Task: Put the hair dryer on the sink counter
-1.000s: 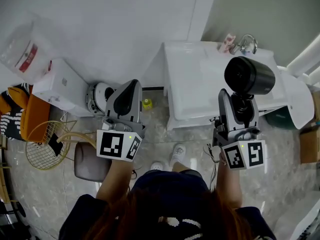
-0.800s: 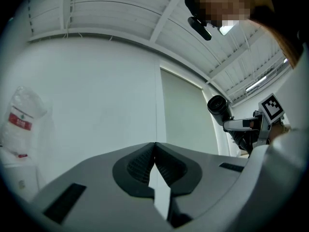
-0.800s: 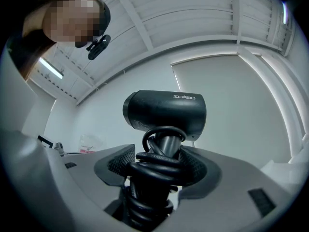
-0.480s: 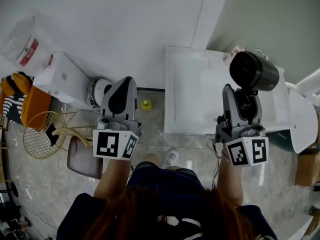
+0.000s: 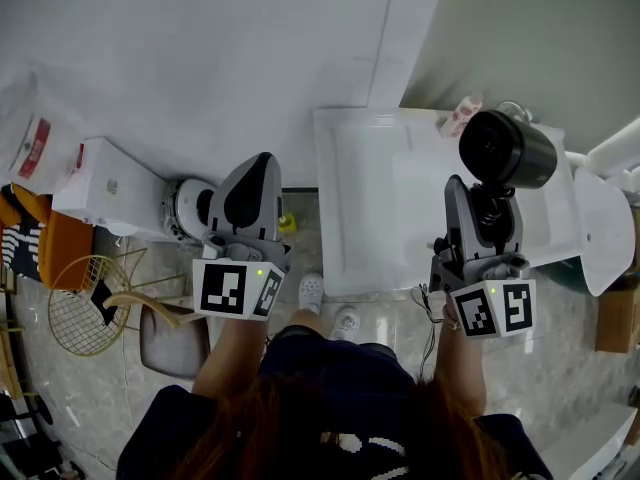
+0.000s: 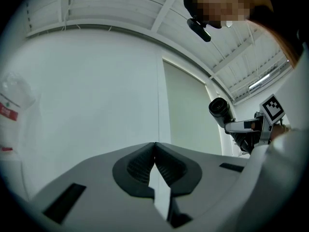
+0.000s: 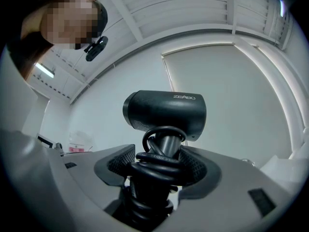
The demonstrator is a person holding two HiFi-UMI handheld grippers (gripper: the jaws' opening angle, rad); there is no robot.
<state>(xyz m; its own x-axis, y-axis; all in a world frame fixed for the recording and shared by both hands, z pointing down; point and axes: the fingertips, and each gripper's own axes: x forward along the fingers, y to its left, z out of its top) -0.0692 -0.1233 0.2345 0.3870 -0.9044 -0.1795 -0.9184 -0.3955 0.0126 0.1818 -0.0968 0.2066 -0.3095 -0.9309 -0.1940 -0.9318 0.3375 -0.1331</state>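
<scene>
**A:** Where is the black hair dryer [image 5: 505,150] with the round barrel?

**B:** It is up in the air, in the right gripper [image 5: 486,200]. The fingers are clamped on its handle, which has a black cord [image 7: 155,168] coiled round it. In the right gripper view the ribbed pads press on the coils from both sides, and the barrel stands above them.

**A:** Does it touch the white sink table [image 5: 365,218]?

**B:** No. From the head view it appears over the table's right rear part, near the chrome faucet [image 5: 512,108] and the small pink-and-white bottle [image 5: 458,118]. It is held clear of the surface.

**A:** And the left gripper [image 5: 256,168]?

**B:** The person holds it to the left of the table, over the pale glossy floor [image 5: 560,368]. Its fingers are together with the tips touching, and nothing is between them. The left gripper view looks past them at a plain white wall [image 6: 96,105].

**A:** What else lies on that side?

**B:** A gold wire basket [image 5: 85,303] sits at the far left, with a grey padded stool [image 5: 168,338] near it. A small yellow object [image 5: 287,224] lies on the floor just beside the table's left edge.
</scene>
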